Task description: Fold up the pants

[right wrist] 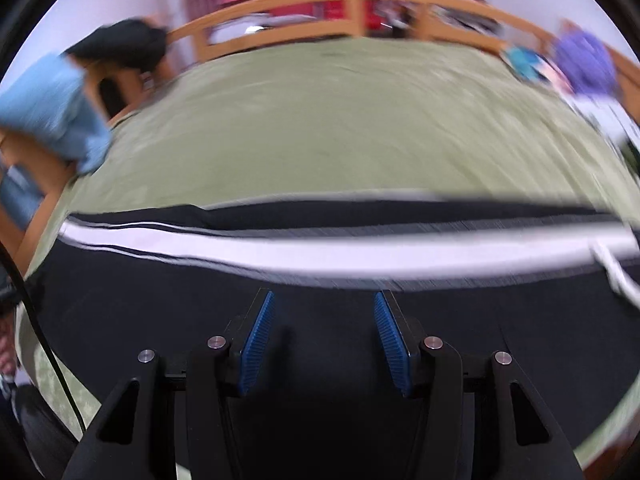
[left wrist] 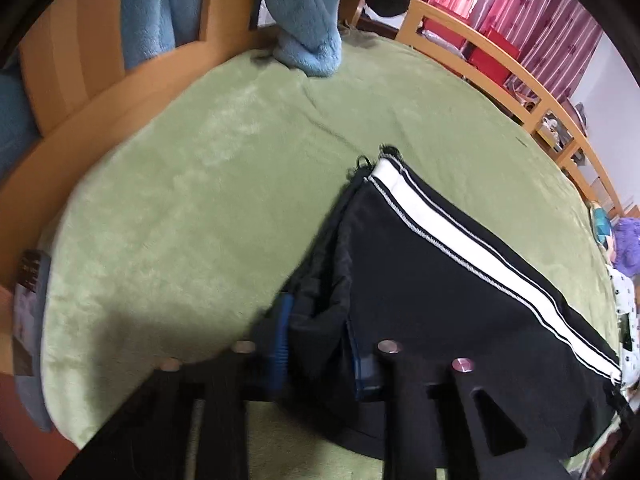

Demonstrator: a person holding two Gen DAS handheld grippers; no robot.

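Note:
Black pants [left wrist: 440,280] with a white side stripe [left wrist: 460,248] lie on a green blanket [left wrist: 200,200]. In the left wrist view the leg ends point up toward the middle of the bed. My left gripper [left wrist: 320,340] is shut on a bunched fold of the pants; one blue pad [left wrist: 282,336] shows, the other is under the cloth. In the blurred right wrist view the pants [right wrist: 160,312] stretch across the frame with the stripe [right wrist: 320,252] running left to right. My right gripper [right wrist: 324,336] is open just above the black cloth, blue pads [right wrist: 258,340] wide apart.
A light blue fleece garment [left wrist: 308,20] hangs over the wooden bed frame [left wrist: 500,64] at the far end. Red curtains [left wrist: 520,12] stand behind. Purple and teal soft things [right wrist: 584,60] lie at the far right of the bed. A dark cable [right wrist: 44,340] runs at the left.

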